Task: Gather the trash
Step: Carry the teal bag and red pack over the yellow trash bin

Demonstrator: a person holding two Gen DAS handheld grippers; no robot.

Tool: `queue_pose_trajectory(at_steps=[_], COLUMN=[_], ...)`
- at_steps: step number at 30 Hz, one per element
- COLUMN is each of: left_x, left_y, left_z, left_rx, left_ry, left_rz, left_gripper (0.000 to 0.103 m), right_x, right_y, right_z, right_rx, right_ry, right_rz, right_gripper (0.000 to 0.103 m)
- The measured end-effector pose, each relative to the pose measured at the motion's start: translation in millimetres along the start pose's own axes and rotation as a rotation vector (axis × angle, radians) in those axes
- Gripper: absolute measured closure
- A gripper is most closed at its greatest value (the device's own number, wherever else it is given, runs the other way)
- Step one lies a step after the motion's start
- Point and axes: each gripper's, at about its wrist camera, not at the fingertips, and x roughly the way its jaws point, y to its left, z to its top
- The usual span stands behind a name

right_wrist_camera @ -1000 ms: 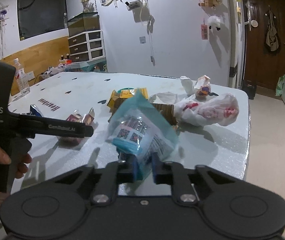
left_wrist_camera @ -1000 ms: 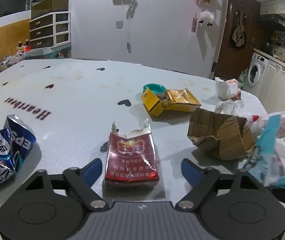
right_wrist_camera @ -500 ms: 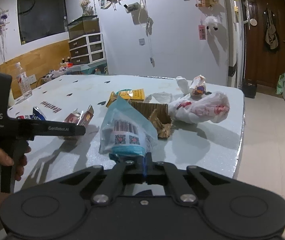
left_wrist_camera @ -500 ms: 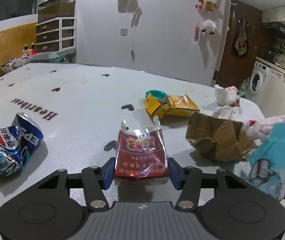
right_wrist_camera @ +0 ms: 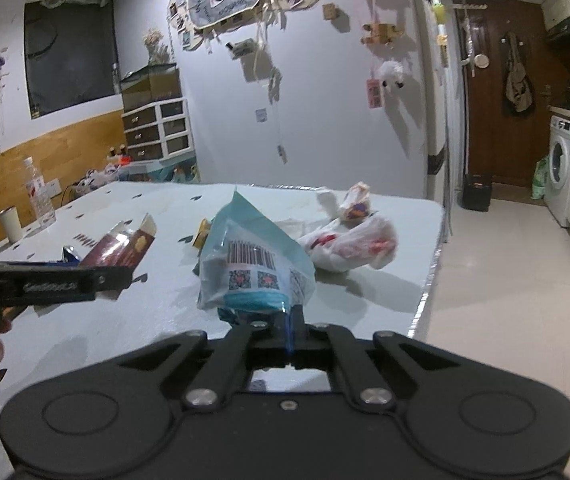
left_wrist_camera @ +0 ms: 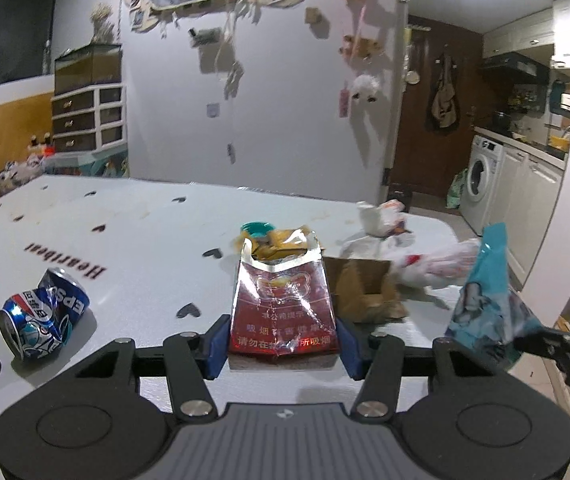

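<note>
Left tongs [left_wrist_camera: 283,346]: blue pads clamped on both sides of a torn red cigarette pack [left_wrist_camera: 283,312], held upright and clear of the tabletop [left_wrist_camera: 145,240]; jaws have just been closing on it. Right tongs [right_wrist_camera: 287,330]: fully clenched, pinching the bottom edge of a light-blue plastic packet [right_wrist_camera: 253,264], barcode side facing the camera, also lifted. On the tabletop: crushed blue soda can [left_wrist_camera: 43,314] at left, torn cardboard box [left_wrist_camera: 363,292] behind the pack, white plastic bag [right_wrist_camera: 351,246] near the right edge.
</note>
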Motion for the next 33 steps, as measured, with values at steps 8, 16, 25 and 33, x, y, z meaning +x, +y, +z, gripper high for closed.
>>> queue_pose_trajectory(at_steps=[8, 16, 25, 33], left_x=[-31, -49, -53, -44], left_y=[-37, -77, -130, -180], left_z=[-5, -16, -26, -32], left_rx=[0.044, 0.068, 0.107, 0.141], left_ry=[-0.037, -0.053, -0.045, -0.029], left_rz=[-0.054, -0.132, -0.209, -0.267], left_gripper=[0.048, 0.048, 0.048, 0.048], right_x=[-35, -69, -103, -127], right_y=[-27, -58, -97, -135], right_z=[-1, -9, -24, -34], right_rx=[0.028, 0.052, 0.097, 0.135], right_ry=[-0.04, -0.058, -0.069, -0.077], right_rz=[-0.057, -0.121, -0.197, -0.259], right_gripper=[0.103, 0.103, 0.103, 0.103])
